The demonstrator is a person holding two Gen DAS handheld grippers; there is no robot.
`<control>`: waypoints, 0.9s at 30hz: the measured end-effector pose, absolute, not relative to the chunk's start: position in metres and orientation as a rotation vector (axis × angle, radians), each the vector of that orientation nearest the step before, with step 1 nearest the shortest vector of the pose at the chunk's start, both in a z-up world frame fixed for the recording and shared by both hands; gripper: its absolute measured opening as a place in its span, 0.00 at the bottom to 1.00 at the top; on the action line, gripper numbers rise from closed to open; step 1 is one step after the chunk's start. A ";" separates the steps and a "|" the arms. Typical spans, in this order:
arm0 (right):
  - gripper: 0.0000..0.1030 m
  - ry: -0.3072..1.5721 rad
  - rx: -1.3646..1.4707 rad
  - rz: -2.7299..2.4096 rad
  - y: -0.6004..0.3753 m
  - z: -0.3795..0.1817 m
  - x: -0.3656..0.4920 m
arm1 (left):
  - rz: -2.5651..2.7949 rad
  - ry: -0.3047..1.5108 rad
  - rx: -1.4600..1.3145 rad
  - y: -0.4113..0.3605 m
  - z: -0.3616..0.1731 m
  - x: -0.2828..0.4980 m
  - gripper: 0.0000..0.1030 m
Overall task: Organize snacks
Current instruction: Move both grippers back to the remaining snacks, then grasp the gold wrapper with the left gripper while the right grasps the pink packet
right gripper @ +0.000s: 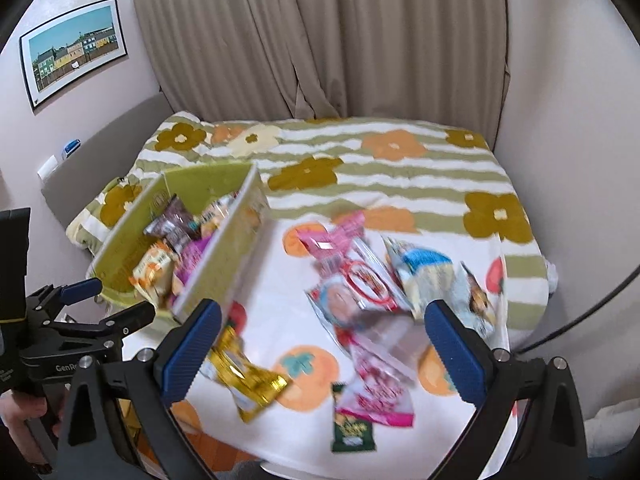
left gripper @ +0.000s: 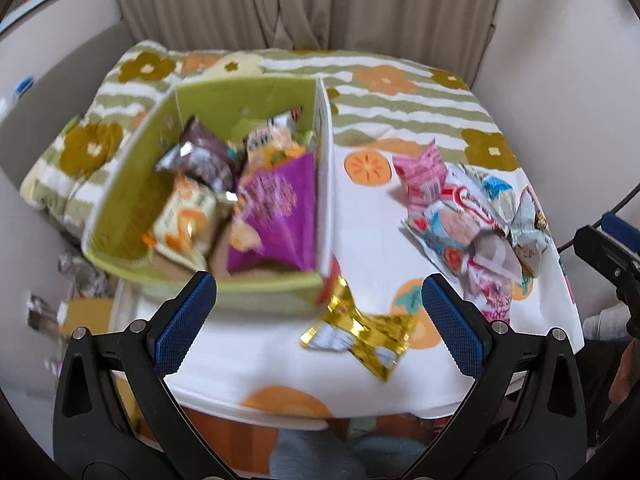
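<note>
1. Both tools are held apart and empty above the near edge of the desk: the left tool (left gripper: pixel 318 312) is spread wide over the gold wrapper (left gripper: pixel 362 338), and the right tool (right gripper: pixel 322 344) is spread over the loose pile of packets (right gripper: pixel 372 292). Nothing is clamped by either.

2. The green box (left gripper: pixel 132 188) is taken as the landmark. It stands on the left part of the desk (left gripper: pixel 360 216), already part filled with a purple packet (left gripper: pixel 280 208), a brown packet (left gripper: pixel 204 156) and an orange-printed packet (left gripper: pixel 184 220). The loose pile lies well to the right of the box; the gold wrapper lies just off the box's near right corner; a dark green packet (right gripper: pixel 352 420) lies nearer still to the desk's front edge.

3. A slip is judged likely on the gold wrapper: its foil is glossy and crinkled, twisted narrow at the middle, so it could be squeezed out sideways if gripped on a flared end.

4. The dark green packet and the gold wrapper could be pushed off the front edge (both lie close to it) if a tool were brought in low and dragged toward the person.

5. The pile's packets overlap, thin and slick, some clear-windowed and puffed with air; two could be lifted together, or one burst by a hard clamp.

6. The box looks like light card with a tall white outer wall; it could be nudged or tipped by a tool striking its rim.

7. The printed cloth over the desk is smooth and could be snagged and pulled.
</note>
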State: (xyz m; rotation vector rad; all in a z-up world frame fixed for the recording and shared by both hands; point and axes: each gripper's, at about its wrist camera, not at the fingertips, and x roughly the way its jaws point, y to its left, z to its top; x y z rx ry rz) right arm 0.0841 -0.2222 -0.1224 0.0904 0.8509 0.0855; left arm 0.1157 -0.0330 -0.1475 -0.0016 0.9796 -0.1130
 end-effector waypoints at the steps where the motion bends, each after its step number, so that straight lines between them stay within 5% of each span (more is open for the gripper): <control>1: 0.98 0.859 0.094 0.087 -0.226 -0.126 0.081 | -0.101 0.987 -0.012 -0.035 -0.153 0.111 0.99; 27: 0.98 1.021 0.157 0.118 -0.266 -0.267 0.080 | 0.178 1.124 -0.198 -0.074 -0.296 0.131 0.99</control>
